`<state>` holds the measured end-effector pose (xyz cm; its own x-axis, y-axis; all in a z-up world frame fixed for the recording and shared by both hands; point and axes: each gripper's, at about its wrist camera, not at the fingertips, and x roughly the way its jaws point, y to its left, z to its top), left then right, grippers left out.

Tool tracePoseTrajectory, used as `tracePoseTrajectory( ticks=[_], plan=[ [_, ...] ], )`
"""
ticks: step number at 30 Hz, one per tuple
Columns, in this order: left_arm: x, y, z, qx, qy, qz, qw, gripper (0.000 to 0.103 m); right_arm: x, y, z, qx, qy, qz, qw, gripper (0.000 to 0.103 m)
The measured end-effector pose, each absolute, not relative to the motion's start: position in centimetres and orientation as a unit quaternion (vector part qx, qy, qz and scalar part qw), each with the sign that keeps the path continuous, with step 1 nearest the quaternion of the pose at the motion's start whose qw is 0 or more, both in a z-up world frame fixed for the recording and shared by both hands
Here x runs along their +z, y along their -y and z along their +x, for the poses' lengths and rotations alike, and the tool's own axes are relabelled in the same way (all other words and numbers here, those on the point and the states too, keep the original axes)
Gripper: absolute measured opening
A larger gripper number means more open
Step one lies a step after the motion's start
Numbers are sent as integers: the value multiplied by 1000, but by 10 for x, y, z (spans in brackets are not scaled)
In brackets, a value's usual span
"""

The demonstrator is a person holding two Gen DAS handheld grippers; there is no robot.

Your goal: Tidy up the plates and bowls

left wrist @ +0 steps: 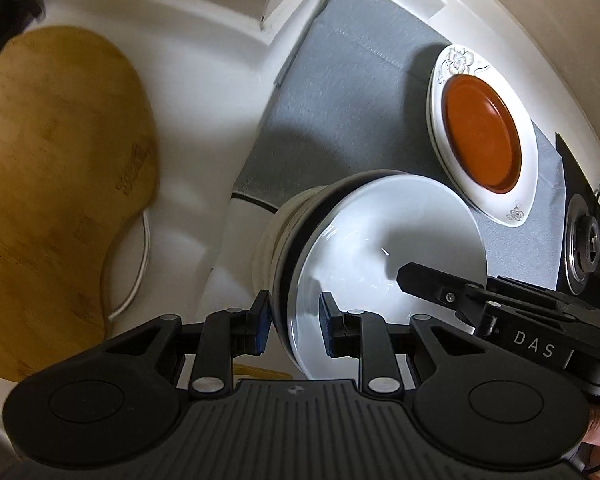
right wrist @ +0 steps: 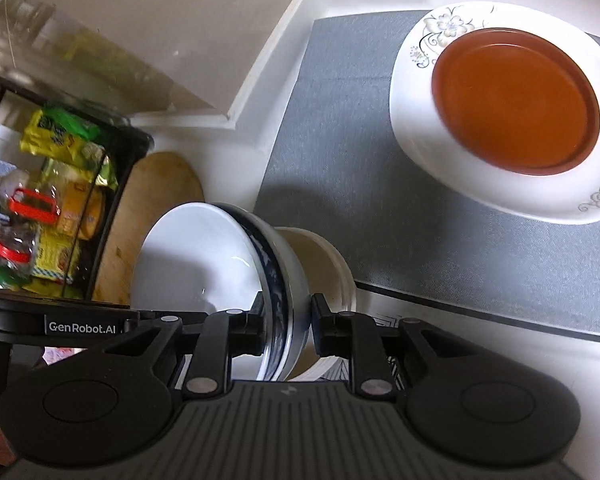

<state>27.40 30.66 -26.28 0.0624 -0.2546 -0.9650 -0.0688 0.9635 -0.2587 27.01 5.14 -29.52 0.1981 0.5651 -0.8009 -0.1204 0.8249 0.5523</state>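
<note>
A white bowl with a dark blue outer band [left wrist: 380, 240] is held tilted over a cream bowl [left wrist: 272, 232] below it. My left gripper [left wrist: 294, 320] is shut on its near rim. My right gripper [right wrist: 288, 320] is shut on the opposite rim of the same bowl [right wrist: 204, 256], and shows in the left wrist view at the right [left wrist: 452, 296]. The cream bowl [right wrist: 324, 268] sits under it on the white counter. An orange plate [right wrist: 516, 104] lies on a white floral plate [right wrist: 444, 24] on the grey mat [right wrist: 340, 160].
A wooden cutting board [left wrist: 56, 184] leans at the left. A black rack [right wrist: 116, 184] with bottles and packets stands beyond the bowl. A gas burner [left wrist: 584, 240] is at the right edge. White walls [left wrist: 204, 40] enclose the corner.
</note>
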Motion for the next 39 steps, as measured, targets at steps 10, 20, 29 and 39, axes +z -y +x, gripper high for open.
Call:
tracePoseTrajectory(
  ticks=[10,20,29,39],
  plan=[
    [-277,-307,271,-65,-687,-126,713,27,-304,-67,272,241,-597,115,757,27],
    [-283,-311,277,-87,-690,-137,705,26,-291,-82,275,268,-566,30,779,38],
    [-274,-310,281,-111,-675,-119,719,25,-280,-83,276,272,-550,5,790,43],
    [-257,-320,289,-114,-635,-118,755,25,-274,-67,281,273,-538,36,797,19]
  ],
)
